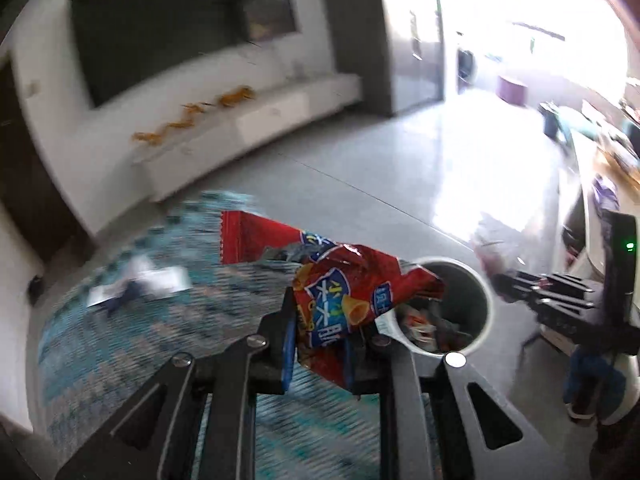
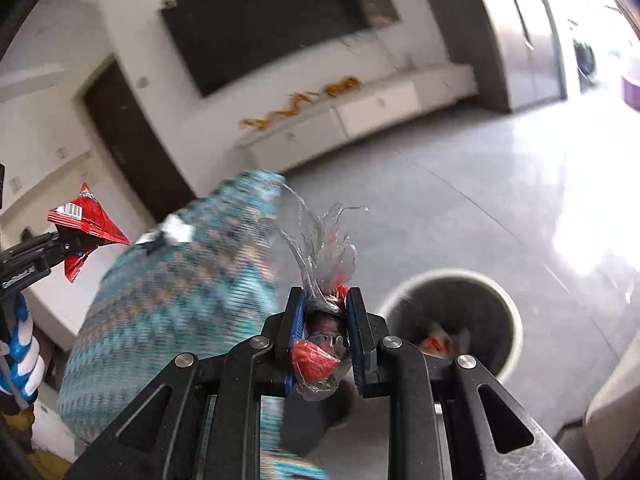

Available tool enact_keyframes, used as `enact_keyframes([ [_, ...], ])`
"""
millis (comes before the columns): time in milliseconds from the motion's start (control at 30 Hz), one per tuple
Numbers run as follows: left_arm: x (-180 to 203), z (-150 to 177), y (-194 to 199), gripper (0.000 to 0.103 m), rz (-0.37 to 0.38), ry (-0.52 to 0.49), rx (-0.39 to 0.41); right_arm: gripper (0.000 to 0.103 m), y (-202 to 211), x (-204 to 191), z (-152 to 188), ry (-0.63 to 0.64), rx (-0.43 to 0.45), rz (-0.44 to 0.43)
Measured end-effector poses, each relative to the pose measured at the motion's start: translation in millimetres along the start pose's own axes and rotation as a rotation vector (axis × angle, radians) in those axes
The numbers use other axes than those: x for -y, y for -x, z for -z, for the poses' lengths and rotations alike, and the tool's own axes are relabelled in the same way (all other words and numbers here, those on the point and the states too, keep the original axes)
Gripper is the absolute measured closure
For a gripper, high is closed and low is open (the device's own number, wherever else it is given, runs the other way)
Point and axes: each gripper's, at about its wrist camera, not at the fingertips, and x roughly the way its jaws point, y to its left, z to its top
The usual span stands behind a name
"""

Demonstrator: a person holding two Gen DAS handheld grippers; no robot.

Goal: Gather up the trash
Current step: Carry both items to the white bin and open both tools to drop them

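Glossy grey floor [image 1: 360,176] — teal rug [image 1: 160,320], white wall [image 2: 132,32].

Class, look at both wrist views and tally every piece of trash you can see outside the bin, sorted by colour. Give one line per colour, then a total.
Red: 1, the red snack bag held in the left gripper.
Clear: 1, the clear plastic wrapper held in the right gripper.
White: 1, the white paper scrap lying on the rug.
Total: 3
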Motion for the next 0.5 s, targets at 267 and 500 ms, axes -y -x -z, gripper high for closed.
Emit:
enact_keyframes([
  [267, 88.8, -33.3, -102.8, 0.084, 0.194, -0.048, -0.126, 0.079, -61.3, 66.4, 6.8, -0.106, -0.102, 0.069],
  [500, 113.7, -42.8, -175.8, 0.060, 0.292, -0.011, -0.236, 0.075, -104.8, 100.1, 10.0, -0.143, -0.173, 0.123],
])
